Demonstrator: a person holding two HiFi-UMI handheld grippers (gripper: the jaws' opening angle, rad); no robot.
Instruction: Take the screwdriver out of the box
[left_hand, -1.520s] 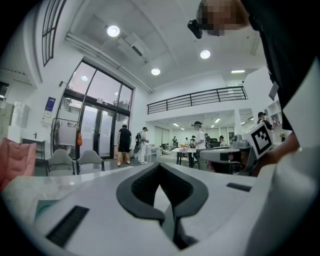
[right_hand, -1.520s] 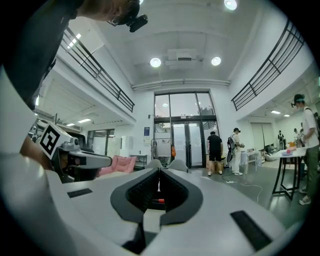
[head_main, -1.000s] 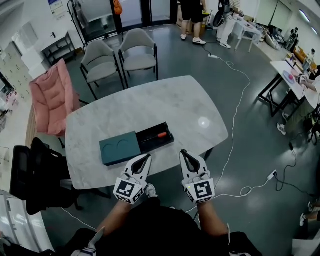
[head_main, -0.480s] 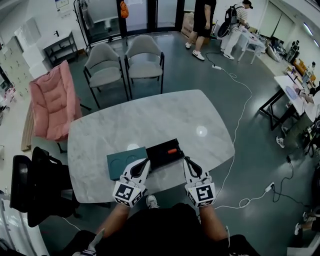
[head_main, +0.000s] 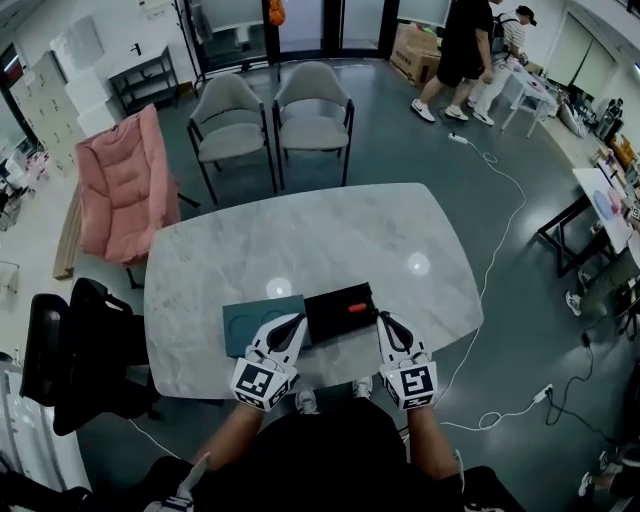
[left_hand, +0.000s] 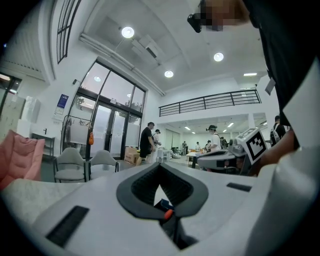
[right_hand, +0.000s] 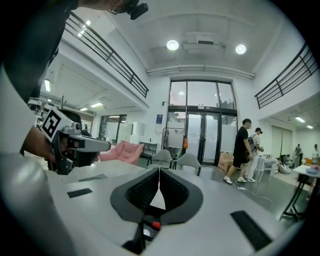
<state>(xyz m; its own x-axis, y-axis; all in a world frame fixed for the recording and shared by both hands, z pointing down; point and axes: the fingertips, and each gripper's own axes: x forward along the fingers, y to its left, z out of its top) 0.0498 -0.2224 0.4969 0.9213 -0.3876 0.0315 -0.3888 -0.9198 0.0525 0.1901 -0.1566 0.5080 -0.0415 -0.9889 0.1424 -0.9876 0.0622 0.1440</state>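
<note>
A black open box (head_main: 335, 312) lies on the marble table (head_main: 300, 240) near its front edge. In it lies a screwdriver (head_main: 357, 307) with an orange handle. A teal lid (head_main: 255, 322) lies against the box's left side. My left gripper (head_main: 298, 319) is shut and empty, its tip over the seam between lid and box. My right gripper (head_main: 381, 316) is shut and empty at the box's near right corner, just right of the screwdriver. In the gripper views, the jaws of the left gripper (left_hand: 160, 166) and of the right gripper (right_hand: 159, 170) meet at the tips.
Two grey chairs (head_main: 270, 115) stand beyond the table's far side. A pink folding chair (head_main: 120, 190) is at the left, a black office chair (head_main: 75, 350) nearer left. A white cable (head_main: 495, 190) runs over the floor at the right. People (head_main: 465, 50) stand far back.
Both grippers have moved forward from the table's near edge up to the box. Their jaws have stayed shut.
</note>
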